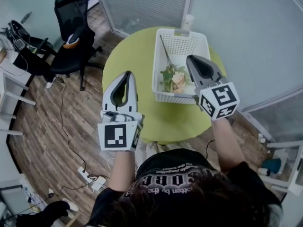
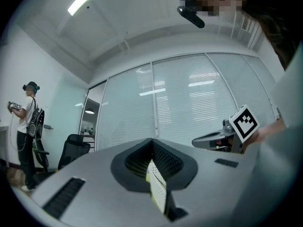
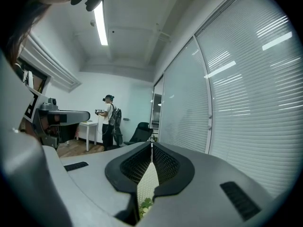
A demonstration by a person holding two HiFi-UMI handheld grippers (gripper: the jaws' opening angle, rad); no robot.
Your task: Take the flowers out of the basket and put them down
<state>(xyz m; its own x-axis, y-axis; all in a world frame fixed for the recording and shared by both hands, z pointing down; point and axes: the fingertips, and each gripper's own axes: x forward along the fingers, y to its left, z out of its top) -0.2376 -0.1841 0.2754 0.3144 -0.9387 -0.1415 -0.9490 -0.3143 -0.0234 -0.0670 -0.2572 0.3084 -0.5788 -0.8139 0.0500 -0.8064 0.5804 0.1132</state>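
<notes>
A white slotted basket (image 1: 180, 44) stands on the round green table (image 1: 128, 56), toward its far right. The flowers (image 1: 173, 79), pale blooms with green leaves and a long stem, lie in the basket's near end. My right gripper (image 1: 191, 57) hovers over the basket's right side, shut and holding nothing. Over the table, left of the basket, my left gripper (image 1: 128, 73) is also shut and empty. In the right gripper view the jaws (image 3: 152, 144) meet at the tips, with leaves (image 3: 144, 205) showing below them. The left gripper view shows its jaws (image 2: 152, 141) closed too.
A black office chair (image 1: 71, 32) stands on the wood floor left of the table. Cables and a power strip (image 1: 92, 181) lie on the floor near my feet. Glass partitions with blinds (image 1: 246, 27) close the far and right sides. A person (image 3: 109, 119) stands far off.
</notes>
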